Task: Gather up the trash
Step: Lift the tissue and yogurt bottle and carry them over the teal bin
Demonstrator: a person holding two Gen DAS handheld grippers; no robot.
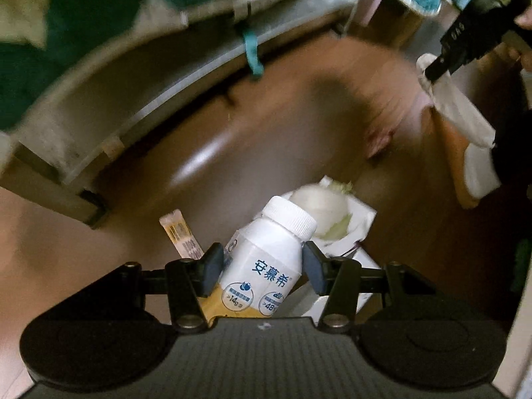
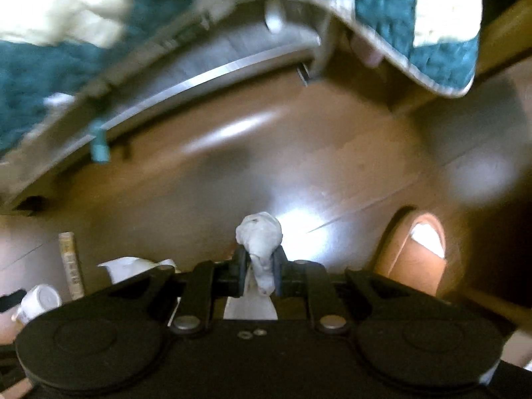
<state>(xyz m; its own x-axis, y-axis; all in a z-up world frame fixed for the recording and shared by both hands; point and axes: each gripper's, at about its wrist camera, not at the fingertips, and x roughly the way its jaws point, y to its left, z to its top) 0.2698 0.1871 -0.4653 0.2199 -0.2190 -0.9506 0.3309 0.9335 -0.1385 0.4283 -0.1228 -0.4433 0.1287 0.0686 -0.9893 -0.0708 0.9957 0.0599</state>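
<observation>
A white yogurt bottle [image 1: 269,249] with a screw cap and blue lettering sits tilted between the pads of my left gripper [image 1: 262,264], which is shut on it above the brown floor. The same bottle [image 2: 36,302] shows at the lower left of the right wrist view. My right gripper [image 2: 261,274] is shut on a crumpled white tissue [image 2: 259,236] and points straight down. In the left wrist view that right gripper [image 1: 437,68] is at the upper right with the tissue [image 1: 455,106] hanging from it.
A narrow sachet stick [image 1: 178,236] and a white paper with a crumpled wad [image 1: 329,209] lie on the floor under the bottle. A grey bed frame [image 1: 139,99] with a teal blanket [image 2: 60,66] runs along the far side. A brown slipper [image 2: 419,259] is at the right.
</observation>
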